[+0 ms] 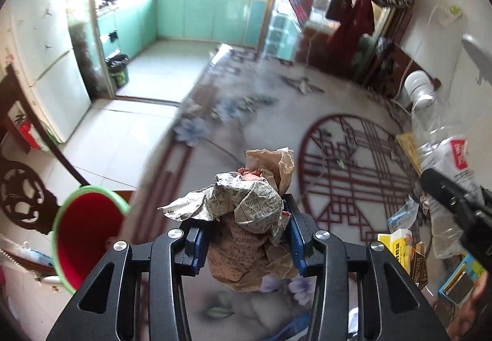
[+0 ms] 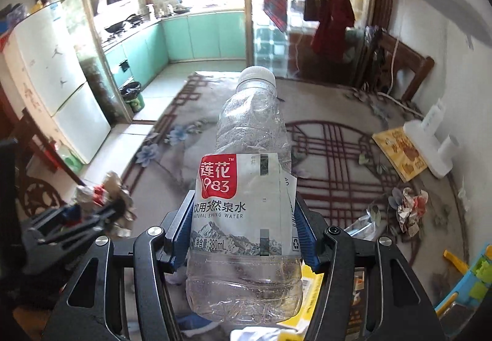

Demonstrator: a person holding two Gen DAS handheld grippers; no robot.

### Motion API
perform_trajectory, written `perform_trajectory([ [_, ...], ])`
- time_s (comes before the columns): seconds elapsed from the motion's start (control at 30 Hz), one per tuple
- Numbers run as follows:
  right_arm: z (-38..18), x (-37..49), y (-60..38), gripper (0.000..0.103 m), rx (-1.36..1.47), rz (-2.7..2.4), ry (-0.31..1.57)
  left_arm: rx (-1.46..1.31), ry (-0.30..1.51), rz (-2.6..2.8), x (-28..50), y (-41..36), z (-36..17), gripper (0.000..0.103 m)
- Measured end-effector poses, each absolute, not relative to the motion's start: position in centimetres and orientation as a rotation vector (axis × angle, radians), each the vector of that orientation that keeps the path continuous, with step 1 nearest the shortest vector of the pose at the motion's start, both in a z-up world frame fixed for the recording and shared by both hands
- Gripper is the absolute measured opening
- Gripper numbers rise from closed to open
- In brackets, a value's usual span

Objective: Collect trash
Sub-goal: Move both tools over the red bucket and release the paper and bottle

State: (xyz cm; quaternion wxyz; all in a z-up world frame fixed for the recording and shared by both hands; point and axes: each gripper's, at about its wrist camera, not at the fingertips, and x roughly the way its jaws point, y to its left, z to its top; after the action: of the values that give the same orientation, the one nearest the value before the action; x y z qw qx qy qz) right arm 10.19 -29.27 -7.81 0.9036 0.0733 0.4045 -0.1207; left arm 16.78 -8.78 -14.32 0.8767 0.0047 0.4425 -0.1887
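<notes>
1. My left gripper (image 1: 243,236) pinches one crumpled ball of newspaper and brown paper (image 1: 246,218) between its blue pads (image 1: 295,244), lifted above the patterned carpet (image 1: 246,113).
2. My right gripper (image 2: 243,230) clamps one clear, crushed plastic water bottle with a white cap and a red-and-white label (image 2: 246,202), cap pointing away from me.
3. One red bucket with a green rim (image 1: 86,233) sits at the left, beside my left gripper.
4. One more crumpled paper wad (image 2: 410,209) lies on the carpet to the right.
5. One yellow printed booklet (image 2: 399,153) lies flat near one white stand (image 2: 430,141).
6. One yellow packet (image 1: 396,244) and one clear wrapper (image 1: 402,212) lie by the carpet's red round motif.
</notes>
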Motion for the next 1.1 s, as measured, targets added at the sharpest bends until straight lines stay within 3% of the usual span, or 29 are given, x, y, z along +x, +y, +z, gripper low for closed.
perform_trajectory([
  [0.37, -6.6, 10.8, -22.8, 0.057, 0.093, -0.165, 0.812, -0.06, 0.859, -0.309, 14.5, 0.0, -11.1, 0.041],
  [1.1, -6.9, 13.8, -13.1, 0.057, 0.02, -0.065, 0.817, -0.115, 0.854, -0.194, 16.0, 11.9, -11.8, 0.041],
])
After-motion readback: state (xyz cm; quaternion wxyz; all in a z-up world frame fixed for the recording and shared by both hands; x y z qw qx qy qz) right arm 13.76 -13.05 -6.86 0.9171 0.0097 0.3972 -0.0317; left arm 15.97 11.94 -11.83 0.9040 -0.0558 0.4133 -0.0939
